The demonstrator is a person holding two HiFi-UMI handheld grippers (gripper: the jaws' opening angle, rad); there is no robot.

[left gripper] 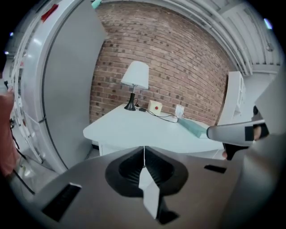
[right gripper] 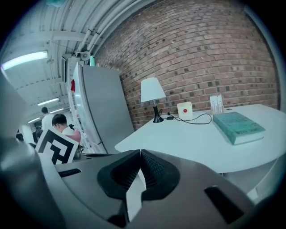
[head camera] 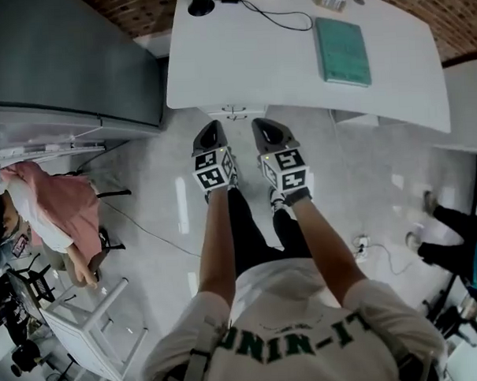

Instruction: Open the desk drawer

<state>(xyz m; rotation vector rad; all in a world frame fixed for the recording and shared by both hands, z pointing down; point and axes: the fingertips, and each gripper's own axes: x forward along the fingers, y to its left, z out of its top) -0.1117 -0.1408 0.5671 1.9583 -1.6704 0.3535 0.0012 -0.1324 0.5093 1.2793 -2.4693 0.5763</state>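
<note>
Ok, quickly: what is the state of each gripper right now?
Left gripper: closed, holding nothing.
Right gripper: closed, holding nothing.

There was one white desk with one drawer. On it were one lamp, one green book and one black cable. There were two grippers: the left gripper and the right gripper.

Bright ceiling strip light, fisheye-warped dark corners.
</note>
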